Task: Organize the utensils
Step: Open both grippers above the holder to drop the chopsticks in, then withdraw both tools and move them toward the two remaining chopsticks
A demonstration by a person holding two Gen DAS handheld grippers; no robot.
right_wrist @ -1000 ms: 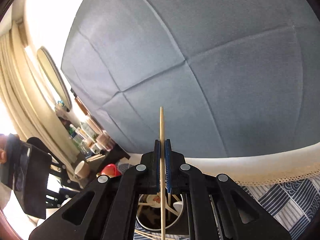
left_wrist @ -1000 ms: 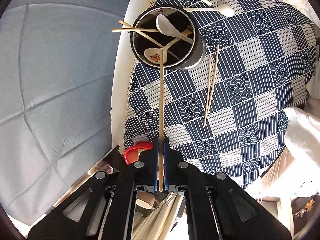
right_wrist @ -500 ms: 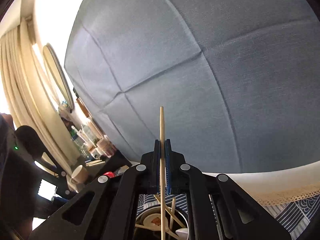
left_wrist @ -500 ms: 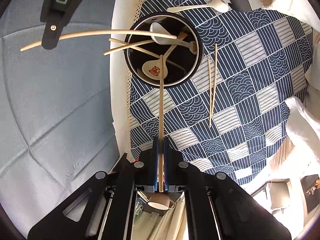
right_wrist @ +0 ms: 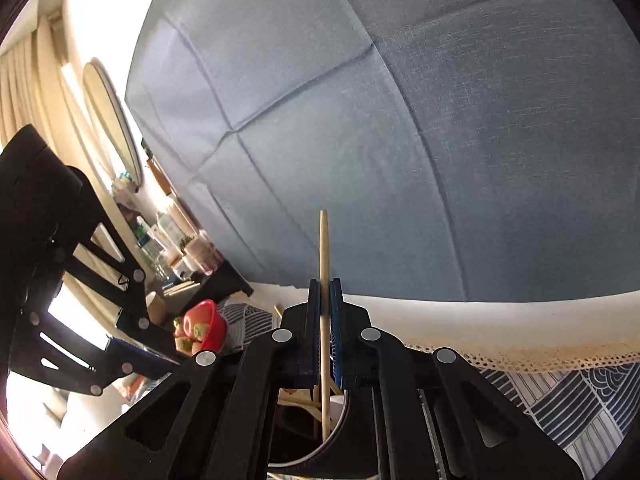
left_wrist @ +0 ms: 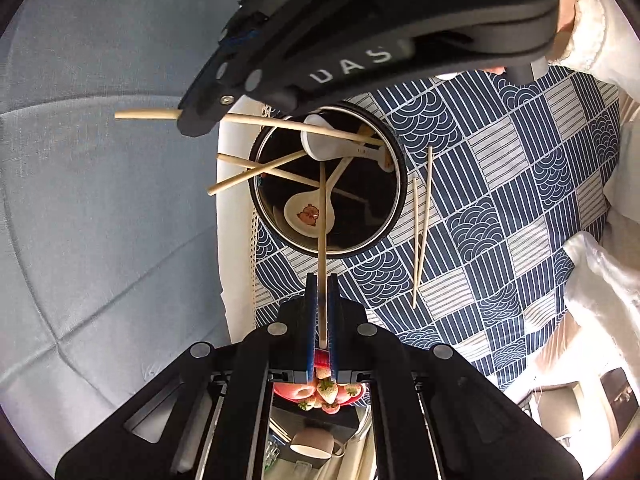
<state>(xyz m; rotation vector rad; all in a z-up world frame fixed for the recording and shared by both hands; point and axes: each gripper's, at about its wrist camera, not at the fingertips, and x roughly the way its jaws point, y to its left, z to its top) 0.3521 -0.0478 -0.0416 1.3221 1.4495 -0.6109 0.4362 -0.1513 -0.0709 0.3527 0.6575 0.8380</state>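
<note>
Left wrist view: the left gripper point(left_wrist: 322, 312) is clamped on a wooden chopstick point(left_wrist: 322, 216), held lengthwise between the blue pads point(left_wrist: 311, 320). The chopstick's far end reaches over the rim of a dark round holder point(left_wrist: 402, 184) and lies across a white spoon with a bear print point(left_wrist: 306, 213) inside it. The holder also contains a second white spoon point(left_wrist: 332, 148) and two crossed chopsticks point(left_wrist: 256, 170) whose ends project past the left rim. The holder stands on a navy and white patterned cloth point(left_wrist: 500, 208) covering the tabletop, near the cloth's lace edge. A loose pair of chopsticks point(left_wrist: 422, 224) lies on the cloth just right of the holder, apart from it. The right gripper point(left_wrist: 192, 120) enters from above, carrying another chopstick point(left_wrist: 280, 124) that slants across the holder's top rim. A red bowl of strawberries point(left_wrist: 320, 392) shows beneath the left gripper.

Right wrist view: the right gripper point(right_wrist: 325, 312) is closed on its chopstick point(right_wrist: 323, 248), which stands up past the pads against a grey-blue upholstered panel point(right_wrist: 400, 120); its lower end points down toward the holder's opening point(right_wrist: 340, 432). The left gripper's black frame point(right_wrist: 60, 280) occupies the left side. The red bowl point(right_wrist: 208, 326) sits behind it on the cloth.
</note>
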